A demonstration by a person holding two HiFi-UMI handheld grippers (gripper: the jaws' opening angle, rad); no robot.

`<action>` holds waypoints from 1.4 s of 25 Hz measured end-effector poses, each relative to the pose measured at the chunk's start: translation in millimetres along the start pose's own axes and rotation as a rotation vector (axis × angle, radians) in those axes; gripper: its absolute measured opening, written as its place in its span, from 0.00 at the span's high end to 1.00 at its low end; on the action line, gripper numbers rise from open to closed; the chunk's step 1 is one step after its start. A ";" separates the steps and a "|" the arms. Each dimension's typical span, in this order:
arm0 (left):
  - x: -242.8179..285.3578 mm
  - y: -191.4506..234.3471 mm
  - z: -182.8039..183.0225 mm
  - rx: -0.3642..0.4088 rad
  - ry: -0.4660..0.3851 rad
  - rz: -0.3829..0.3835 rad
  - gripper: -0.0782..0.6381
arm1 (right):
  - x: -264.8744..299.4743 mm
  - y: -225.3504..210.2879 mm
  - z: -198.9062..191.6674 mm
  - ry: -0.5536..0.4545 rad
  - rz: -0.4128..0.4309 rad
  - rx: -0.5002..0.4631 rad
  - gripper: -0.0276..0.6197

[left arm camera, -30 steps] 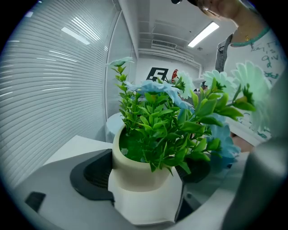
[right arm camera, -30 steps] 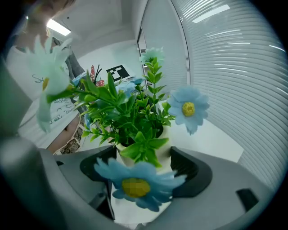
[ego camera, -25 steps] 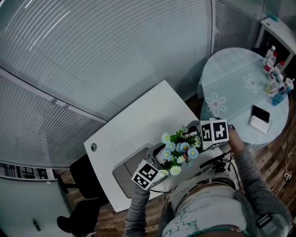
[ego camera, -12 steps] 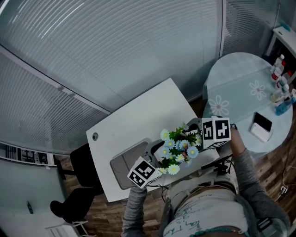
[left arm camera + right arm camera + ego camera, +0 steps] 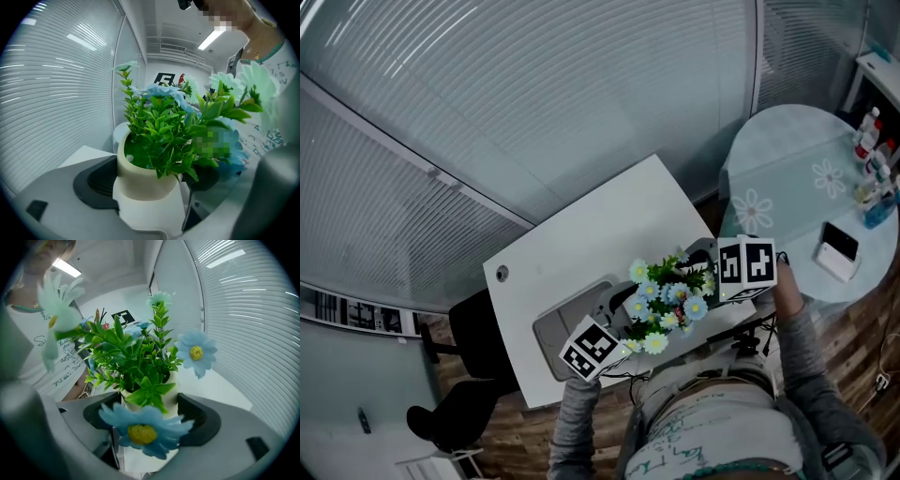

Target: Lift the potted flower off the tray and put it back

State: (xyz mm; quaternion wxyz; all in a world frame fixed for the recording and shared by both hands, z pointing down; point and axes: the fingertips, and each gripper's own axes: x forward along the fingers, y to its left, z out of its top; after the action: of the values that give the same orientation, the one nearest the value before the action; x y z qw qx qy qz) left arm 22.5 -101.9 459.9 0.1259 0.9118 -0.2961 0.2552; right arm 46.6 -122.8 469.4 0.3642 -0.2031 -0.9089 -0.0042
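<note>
The potted flower [image 5: 667, 292], blue daisies and green leaves in a cream pot [image 5: 140, 180], is held up between both grippers over the white table [image 5: 581, 239], just right of the grey tray [image 5: 567, 328]. My left gripper [image 5: 619, 307] is shut on the pot from the left; its dark pads [image 5: 96, 183] press against the pot's side. From the other side my right gripper [image 5: 698, 262] is also shut on the pot [image 5: 140, 458], with its pads [image 5: 201, 420] on either side. Leaves and a big daisy [image 5: 143, 430] hide most of the pot there.
A round table [image 5: 797, 202] with bottles [image 5: 877, 155] and a white phone [image 5: 839, 251] stands at the right. A black chair [image 5: 478, 375] sits below the white table's left end. Slatted glass walls [image 5: 534, 94] run behind the table. The person's torso [image 5: 722, 431] is close to the near edge.
The head view has shifted a little. Both grippers stay clamped on the pot, which seems to have drifted slightly toward the tray.
</note>
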 end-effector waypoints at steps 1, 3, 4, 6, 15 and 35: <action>-4.1 1.2 -2.5 0.001 0.000 -0.004 0.29 | 3.7 0.0 3.4 0.000 -0.003 0.002 0.40; -12.5 3.3 -8.9 0.004 0.003 -0.009 0.29 | 11.6 0.5 9.9 0.004 -0.007 0.005 0.40; -17.2 4.7 -11.8 0.008 0.003 -0.008 0.29 | 16.0 1.0 13.4 0.006 -0.008 0.006 0.40; -27.4 7.3 -16.3 0.012 0.000 -0.004 0.29 | 25.2 2.0 21.2 0.008 -0.008 0.006 0.40; -70.8 16.0 -47.7 0.001 -0.018 0.020 0.29 | 68.3 7.7 54.1 0.024 0.012 -0.010 0.40; -123.1 25.0 -91.9 -0.026 -0.032 0.074 0.29 | 125.4 14.1 91.9 0.061 0.046 -0.059 0.40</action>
State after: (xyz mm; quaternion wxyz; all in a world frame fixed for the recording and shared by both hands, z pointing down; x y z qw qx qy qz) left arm -114.0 -28.2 472.5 0.1237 0.9024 -0.3349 0.2413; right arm -90.6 -49.7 483.1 0.3853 -0.2346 -0.8920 -0.0288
